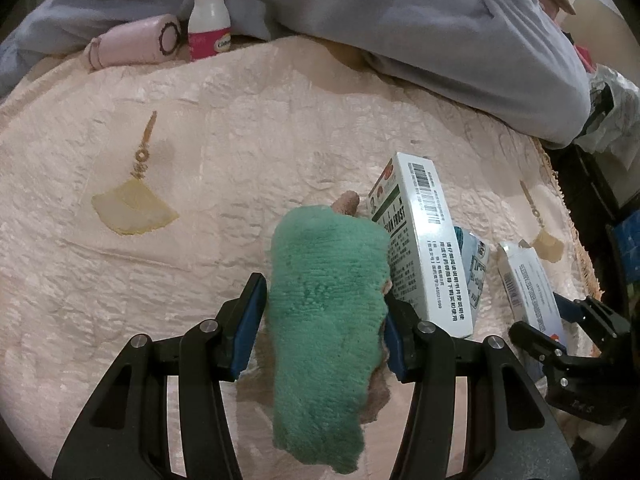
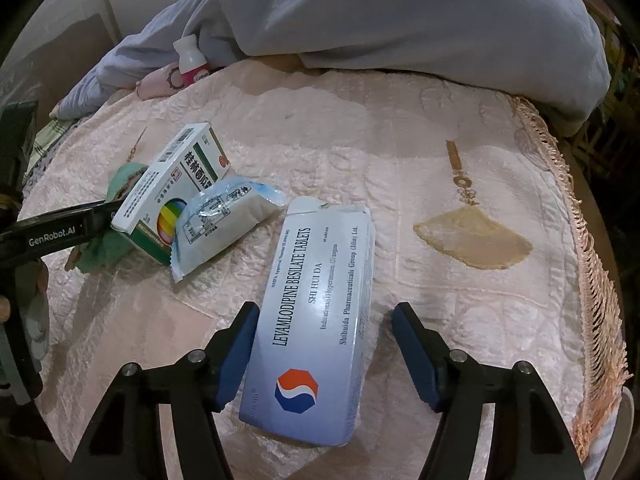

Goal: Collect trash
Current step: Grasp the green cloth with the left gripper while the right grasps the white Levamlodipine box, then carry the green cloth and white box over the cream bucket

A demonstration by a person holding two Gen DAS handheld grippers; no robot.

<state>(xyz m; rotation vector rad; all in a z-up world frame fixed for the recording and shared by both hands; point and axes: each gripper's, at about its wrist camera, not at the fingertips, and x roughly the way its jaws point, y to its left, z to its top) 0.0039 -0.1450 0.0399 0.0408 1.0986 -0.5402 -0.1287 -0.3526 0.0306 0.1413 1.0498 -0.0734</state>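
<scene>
Tablet box (image 2: 316, 328) reads "LEVAMLODIPINE BESILATE TABLETS", between spread right jaws; left jaws pinch green cloth (image 1: 324, 320).

1. Two medicine cartons: a green-and-white carton (image 2: 176, 196) up and to the left of the right gripper (image 2: 324, 350), and a pale blue tablet box (image 2: 316, 336) between its fingers.
2. One foil sachet (image 2: 224, 220), just ahead-left of that gripper.
3. One green fluffy cloth (image 1: 324, 320), between the left gripper's (image 1: 324, 328) fingers.
4. One white bottle (image 1: 209, 20), far ahead.
5. One pink roll (image 1: 132, 42) beside it.
</scene>
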